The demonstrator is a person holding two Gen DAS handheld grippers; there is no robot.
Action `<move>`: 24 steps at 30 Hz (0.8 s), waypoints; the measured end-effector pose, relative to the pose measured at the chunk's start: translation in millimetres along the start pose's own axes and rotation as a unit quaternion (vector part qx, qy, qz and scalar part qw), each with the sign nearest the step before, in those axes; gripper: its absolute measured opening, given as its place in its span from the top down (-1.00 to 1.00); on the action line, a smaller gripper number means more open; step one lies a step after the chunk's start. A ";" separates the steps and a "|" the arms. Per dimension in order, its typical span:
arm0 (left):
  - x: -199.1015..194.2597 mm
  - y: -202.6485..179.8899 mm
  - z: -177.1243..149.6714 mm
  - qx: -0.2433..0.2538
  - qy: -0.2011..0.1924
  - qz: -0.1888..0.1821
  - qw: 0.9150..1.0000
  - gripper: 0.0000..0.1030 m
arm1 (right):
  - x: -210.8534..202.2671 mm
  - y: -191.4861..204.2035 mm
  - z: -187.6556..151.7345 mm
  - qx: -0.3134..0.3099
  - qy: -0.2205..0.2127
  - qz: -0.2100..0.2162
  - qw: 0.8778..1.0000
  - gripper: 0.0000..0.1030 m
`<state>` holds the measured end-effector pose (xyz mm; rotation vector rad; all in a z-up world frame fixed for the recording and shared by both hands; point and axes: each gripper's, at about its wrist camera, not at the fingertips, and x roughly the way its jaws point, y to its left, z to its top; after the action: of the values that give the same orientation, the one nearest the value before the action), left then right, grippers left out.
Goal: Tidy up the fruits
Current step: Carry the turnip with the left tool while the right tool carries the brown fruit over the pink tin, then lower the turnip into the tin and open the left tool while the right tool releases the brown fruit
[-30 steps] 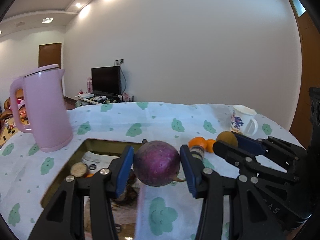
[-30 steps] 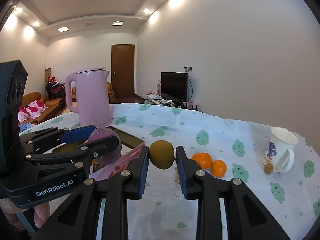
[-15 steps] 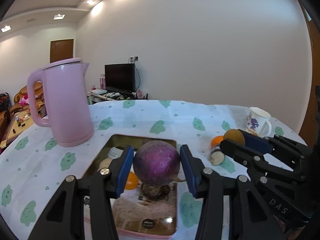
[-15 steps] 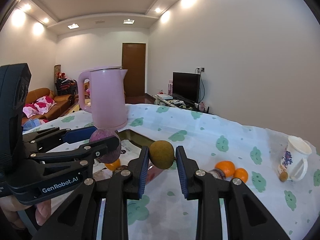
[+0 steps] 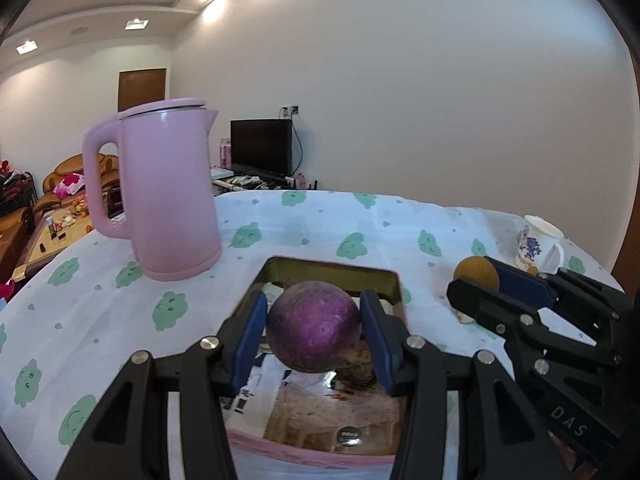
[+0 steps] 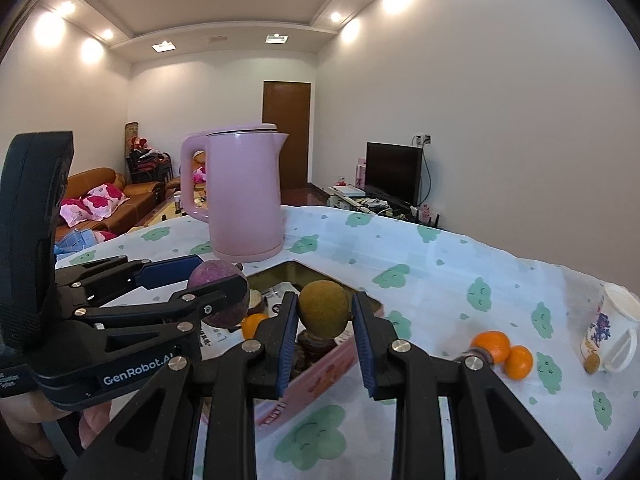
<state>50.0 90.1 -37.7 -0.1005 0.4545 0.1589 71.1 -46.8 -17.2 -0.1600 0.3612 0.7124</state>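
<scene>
Both grippers hold fruit over the tin (image 5: 394, 280)

The purple fruit (image 5: 313, 327) hides most of the tray's (image 5: 394, 280) contents in the left wrist view; a dark lump (image 5: 357, 366) shows only in part behind it, its kind unclear. In the right wrist view the brown fruit (image 6: 324, 309) covers what lies below; a finger hides part of the small purple-ended piece (image 6: 478, 355) beside the oranges (image 6: 492, 346); the mug (image 6: 610, 328) is blurred.
</scene>
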 end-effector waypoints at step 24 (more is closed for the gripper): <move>5.3 38.3 -5.0 -0.017 0.016 0.029 0.999 0.04 | 25.1 26.6 -4.7 -0.006 0.025 0.025 0.999 0.43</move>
<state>45.8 127.7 -46.9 -0.1235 0.4861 0.2233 69.7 -12.9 -31.7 -0.1811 0.4110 0.7616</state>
